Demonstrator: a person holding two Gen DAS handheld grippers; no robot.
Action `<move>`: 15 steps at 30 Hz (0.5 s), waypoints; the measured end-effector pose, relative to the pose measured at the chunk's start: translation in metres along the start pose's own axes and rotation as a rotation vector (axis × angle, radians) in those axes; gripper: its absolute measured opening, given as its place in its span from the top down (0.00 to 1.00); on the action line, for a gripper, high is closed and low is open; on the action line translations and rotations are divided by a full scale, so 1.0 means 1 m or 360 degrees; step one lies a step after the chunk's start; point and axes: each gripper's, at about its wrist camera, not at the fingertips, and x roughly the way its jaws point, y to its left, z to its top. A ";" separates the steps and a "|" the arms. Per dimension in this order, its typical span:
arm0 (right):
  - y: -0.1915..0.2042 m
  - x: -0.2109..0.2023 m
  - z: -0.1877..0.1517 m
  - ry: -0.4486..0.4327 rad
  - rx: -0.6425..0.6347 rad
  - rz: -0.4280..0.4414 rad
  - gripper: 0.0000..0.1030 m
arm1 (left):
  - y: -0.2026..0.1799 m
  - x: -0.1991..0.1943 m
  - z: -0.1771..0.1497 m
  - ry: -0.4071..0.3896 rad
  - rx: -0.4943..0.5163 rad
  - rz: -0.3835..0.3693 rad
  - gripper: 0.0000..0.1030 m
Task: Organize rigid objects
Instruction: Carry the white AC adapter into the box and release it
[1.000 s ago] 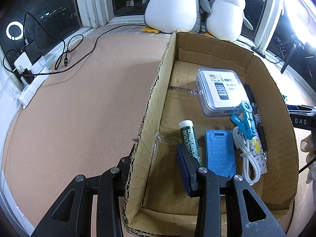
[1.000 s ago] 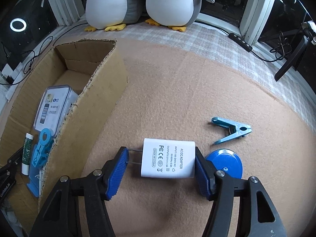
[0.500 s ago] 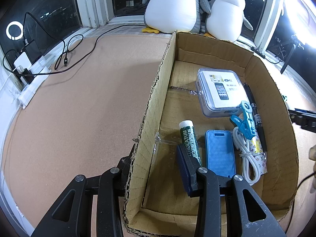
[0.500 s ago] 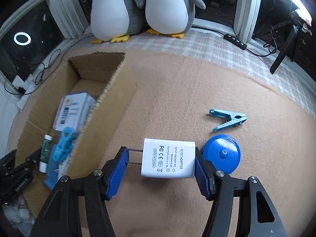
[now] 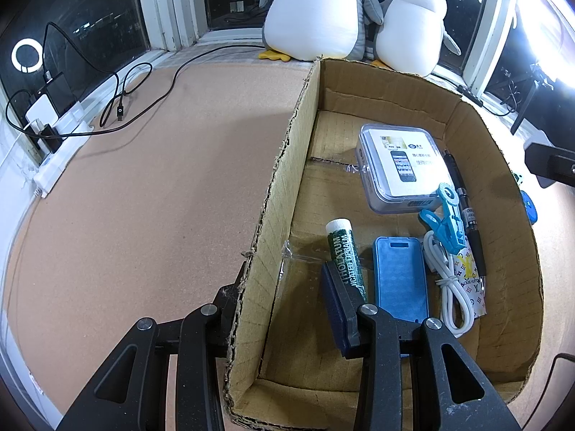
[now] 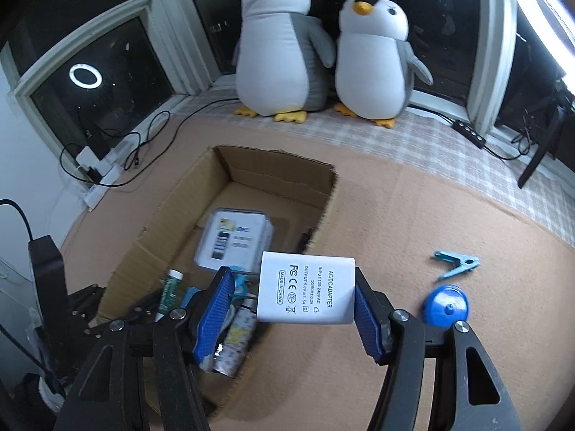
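My right gripper (image 6: 291,280) is shut on a white AC adapter (image 6: 305,289), its prongs against the left pad. It holds the adapter in the air above the right wall of the open cardboard box (image 6: 273,168). My left gripper (image 5: 280,287) is shut on the box's left wall (image 5: 276,194), one finger outside and one inside. Inside the box lie a clear plastic case (image 5: 402,165), a green lip balm tube (image 5: 345,255), a blue phone case (image 5: 399,280), a white cable (image 5: 445,280), a blue clothespin (image 5: 447,219) and a black pen (image 5: 463,201).
On the tan mat to the right of the box lie a light-blue clip (image 6: 456,264) and a round blue disc (image 6: 445,305). Two plush penguins (image 6: 280,46) sit on the window ledge behind. Black cables (image 5: 122,104) and a power strip (image 5: 57,151) line the left edge.
My right gripper has risen with the adapter and swung left, from over the mat to over the box's right wall. The left gripper and the box have not moved.
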 end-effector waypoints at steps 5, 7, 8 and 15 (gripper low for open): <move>0.017 0.006 0.004 0.0002 -0.0041 0.0034 0.42 | 0.000 0.000 0.000 0.0000 -0.0001 -0.0001 0.61; 0.024 0.009 0.005 0.0004 -0.0057 0.0054 0.42 | 0.001 0.000 0.000 -0.0002 -0.0003 -0.0002 0.61; 0.027 0.010 0.006 0.0004 -0.0061 0.0057 0.42 | 0.001 0.000 0.000 -0.0002 -0.0004 -0.0002 0.61; 0.043 0.028 0.008 0.0048 -0.0065 0.0093 0.42 | 0.001 0.000 0.000 -0.0003 -0.0005 -0.0003 0.61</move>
